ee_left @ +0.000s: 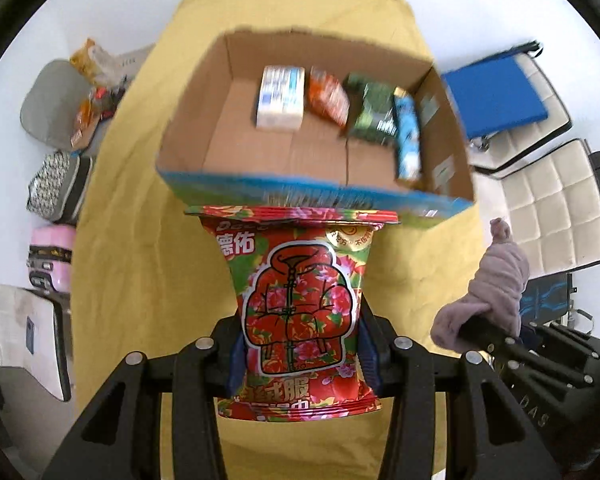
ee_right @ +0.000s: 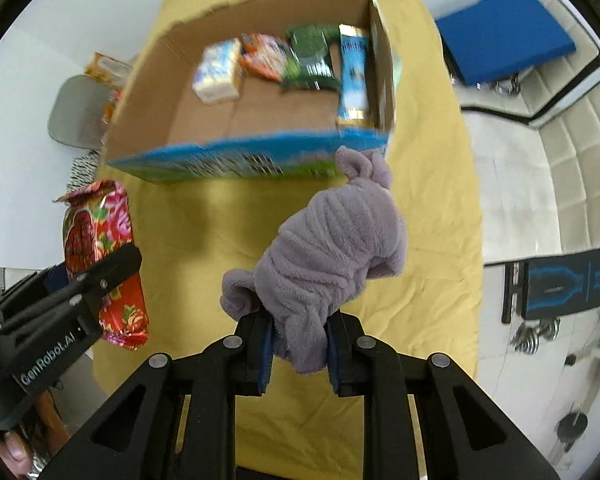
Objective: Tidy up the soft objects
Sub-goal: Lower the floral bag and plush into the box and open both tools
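My left gripper (ee_left: 298,354) is shut on a red floral soft pack (ee_left: 296,304), held above the yellow cloth in front of the open cardboard box (ee_left: 316,192). The pack also shows at the left in the right wrist view (ee_right: 100,256), with the left gripper (ee_right: 96,280) around it. My right gripper (ee_right: 298,350) is shut on a rolled lilac towel (ee_right: 332,248), held just before the box's near wall (ee_right: 240,160). The towel also shows at the right in the left wrist view (ee_left: 496,284). Inside the box lie a white pack (ee_left: 280,98), an orange pack (ee_left: 328,96), a green pack (ee_left: 372,114) and a blue pack (ee_left: 408,136).
A yellow cloth (ee_left: 140,240) covers the table. Left of the table stand a grey stool (ee_left: 52,104) with snack bags, a patterned bag (ee_left: 54,186) and a pink case (ee_left: 50,256). White padded chairs (ee_left: 556,208) and a blue cushion (ee_left: 496,96) are at the right.
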